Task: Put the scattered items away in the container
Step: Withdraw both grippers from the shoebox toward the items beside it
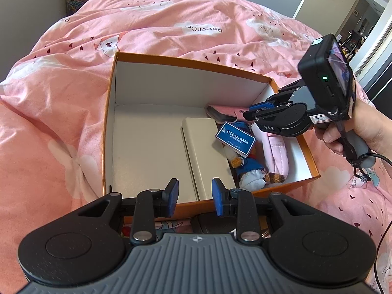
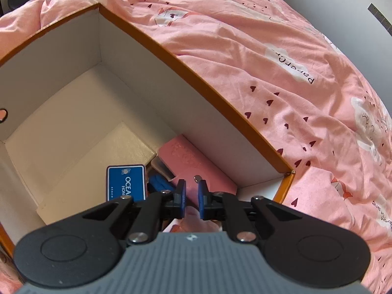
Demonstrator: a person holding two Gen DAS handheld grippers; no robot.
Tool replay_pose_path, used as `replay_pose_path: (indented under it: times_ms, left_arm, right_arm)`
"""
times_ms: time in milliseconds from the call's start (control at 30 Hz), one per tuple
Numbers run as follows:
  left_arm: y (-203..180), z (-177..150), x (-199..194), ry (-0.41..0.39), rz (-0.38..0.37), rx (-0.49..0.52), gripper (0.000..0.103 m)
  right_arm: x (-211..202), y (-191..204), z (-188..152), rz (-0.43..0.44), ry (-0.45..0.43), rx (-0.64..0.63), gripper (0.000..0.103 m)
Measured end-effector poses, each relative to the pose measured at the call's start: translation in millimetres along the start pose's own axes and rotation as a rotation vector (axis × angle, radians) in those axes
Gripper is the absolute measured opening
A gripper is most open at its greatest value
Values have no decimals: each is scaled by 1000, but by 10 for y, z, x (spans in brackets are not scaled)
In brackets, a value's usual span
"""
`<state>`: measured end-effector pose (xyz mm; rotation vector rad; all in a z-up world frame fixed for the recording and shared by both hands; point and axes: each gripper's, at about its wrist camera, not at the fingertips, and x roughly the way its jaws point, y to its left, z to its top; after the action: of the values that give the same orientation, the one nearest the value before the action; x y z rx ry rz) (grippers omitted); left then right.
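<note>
while the orange cardboard box point(image 1: 110, 112) sits open on the pink printed duvet point(image 1: 171, 19), both grippers hang over it. the left gripper point(image 1: 194, 197), near the box's front wall, has its blue pads apart with nothing between them. the right gripper point(image 2: 191, 197), gripped by a hand point(image 1: 365, 127) at the box's right side, points down into the box with its jaws drawn close together, only a narrow gap showing and nothing caught in it. inside the box, towards its right half, lie a flat cream box point(image 1: 205, 152), a plush doll in blue clothes point(image 1: 247, 171) with a blue ocean park tag point(image 1: 235, 140) resting on it, and a pink pouch point(image 1: 276, 152) against the right wall. the box's left half is bare white floor.
</note>
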<state>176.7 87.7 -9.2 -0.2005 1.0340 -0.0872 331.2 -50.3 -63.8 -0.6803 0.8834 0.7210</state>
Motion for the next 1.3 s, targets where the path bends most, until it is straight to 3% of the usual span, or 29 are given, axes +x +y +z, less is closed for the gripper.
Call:
replay_pose_path:
  times_ms: [200,400,467,567,700,767,833,933,967,1067,1300]
  left_arm:
    - [-129,-131,-261,-86,-29,43,33]
    - [-253,-385,-518,-181,-19,72,33]
    - [-287,-458,-593,-207,-17,76,33]
    - [-345,-550,-688,-230,-33,78,33]
    - [-402,-672,-742,-220,-55,67,33]
    - [-437,-734,-738,-206,-32,74,33]
    - [-467,-823,-723,-187,8,92,33]
    - [-455,-964,-697,-150,54,103,33]
    - [-448,-1006,-691,-133,63,107,36]
    - [-427,-1175,-690,-88,86,129,61]
    - [-302,-1340,-591,-23,193,114,61]
  right_arm:
    - [-627,48,-266,20,-150,111,12]
    - [-1126,193,-743,47,-237,286,13]
    - [-1270,216,-889,51,-260,349,15]
    - [-1489,256,-1095,65,-303,438,27]
    - [-1680,350,-1348,86,-330,529,28]
    - [-1725,401,-1469,83,-333,569,31]
    - [-1752,457,-1617,71,-326,614,41]
    - [-1711,531,-1800,64,-294,674,43]
    - [-1677,555,-1845,72,-280,687,43]
    - [-1600,638,-1935,68,-250,714,43]
    - [-1524,773,-1943,53,-240,696,43]
